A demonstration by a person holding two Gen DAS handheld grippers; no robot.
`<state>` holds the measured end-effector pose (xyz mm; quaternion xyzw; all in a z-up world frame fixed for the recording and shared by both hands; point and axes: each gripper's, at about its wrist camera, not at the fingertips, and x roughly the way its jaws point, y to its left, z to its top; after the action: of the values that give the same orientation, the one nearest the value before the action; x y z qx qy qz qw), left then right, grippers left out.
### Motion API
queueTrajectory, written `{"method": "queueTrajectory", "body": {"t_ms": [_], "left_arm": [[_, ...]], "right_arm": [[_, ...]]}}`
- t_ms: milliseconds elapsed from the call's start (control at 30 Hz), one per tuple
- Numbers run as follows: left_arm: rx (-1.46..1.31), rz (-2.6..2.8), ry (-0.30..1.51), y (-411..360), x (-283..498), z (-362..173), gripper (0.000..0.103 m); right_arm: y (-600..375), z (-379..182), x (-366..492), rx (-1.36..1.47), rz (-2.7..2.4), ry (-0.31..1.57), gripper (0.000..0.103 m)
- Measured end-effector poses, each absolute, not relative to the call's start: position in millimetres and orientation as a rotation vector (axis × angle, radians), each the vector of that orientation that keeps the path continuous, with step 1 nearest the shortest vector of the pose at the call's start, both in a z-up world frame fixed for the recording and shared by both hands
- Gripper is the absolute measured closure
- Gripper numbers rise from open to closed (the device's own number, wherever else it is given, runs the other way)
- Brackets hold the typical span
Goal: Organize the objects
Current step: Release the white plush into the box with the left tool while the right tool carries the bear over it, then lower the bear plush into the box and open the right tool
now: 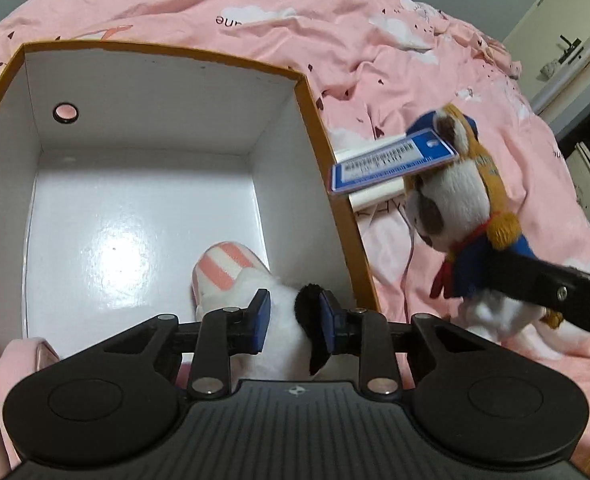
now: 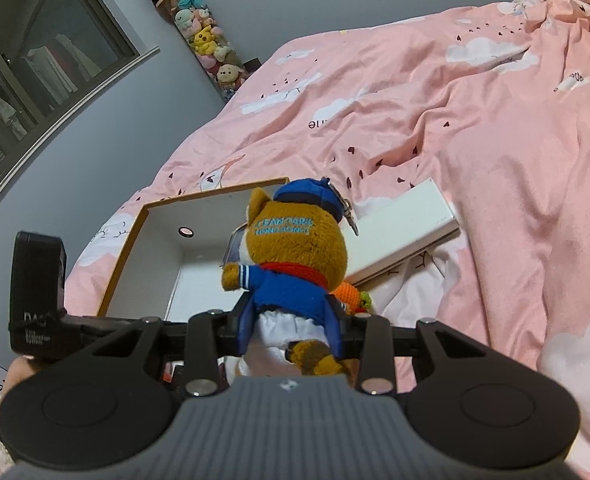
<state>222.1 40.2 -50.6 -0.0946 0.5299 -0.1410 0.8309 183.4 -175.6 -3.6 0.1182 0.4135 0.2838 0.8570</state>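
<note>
Pink bedding [image 1: 279, 20] printed with white clouds covers the bed, and an open box [image 1: 307, 92] with orange outer walls and a white inside rests on it. Near the box's lower right corner lies a white plush toy [image 1: 235, 280] with a pink-striped ear and a black patch. The left tongs [image 1: 294, 316] reach down over it, their blue pads on either side of its white fur and black patch; whether they press on it I cannot tell. The right tongs [image 2: 291, 330] are clamped on the body of a brown plush bear [image 2: 295, 248] in a blue cap and blue jacket, holding it upright just outside the box's right wall. A blue tag [image 1: 391, 160] hangs from the bear. Behind it a flat white box [image 2: 407, 228] lies on the bedding, and an orange knitted toy [image 2: 351, 294] sits just beside the bear.
</note>
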Motion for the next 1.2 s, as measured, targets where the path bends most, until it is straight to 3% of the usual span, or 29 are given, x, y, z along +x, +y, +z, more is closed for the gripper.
{"method": "queueTrajectory", "body": {"t_ms": [167,500,700,967,1200], "left_arm": [[-0.228,-0.298,1.124,45,221,-55,0.07],[-0.314,-0.213,0.88,94,191,4,0.069],[-0.294,-0.029,0.829,115,182,13,0.069],[-0.287,0.093,0.741,142,173,24,0.068],[-0.29,0.059,0.767,143,181,14,0.068]], "right_arm": [[-173,-5,183,0.248,0.613,0.878,0.065],[-144,11,185,0.242,0.756,0.876,0.065],[-94,5,194,0.183,0.851,0.918,0.065],[-22,-16,210,-0.276,1.049,0.883,0.065],[23,-33,211,-0.648,1.294,0.817,0.065]]}}
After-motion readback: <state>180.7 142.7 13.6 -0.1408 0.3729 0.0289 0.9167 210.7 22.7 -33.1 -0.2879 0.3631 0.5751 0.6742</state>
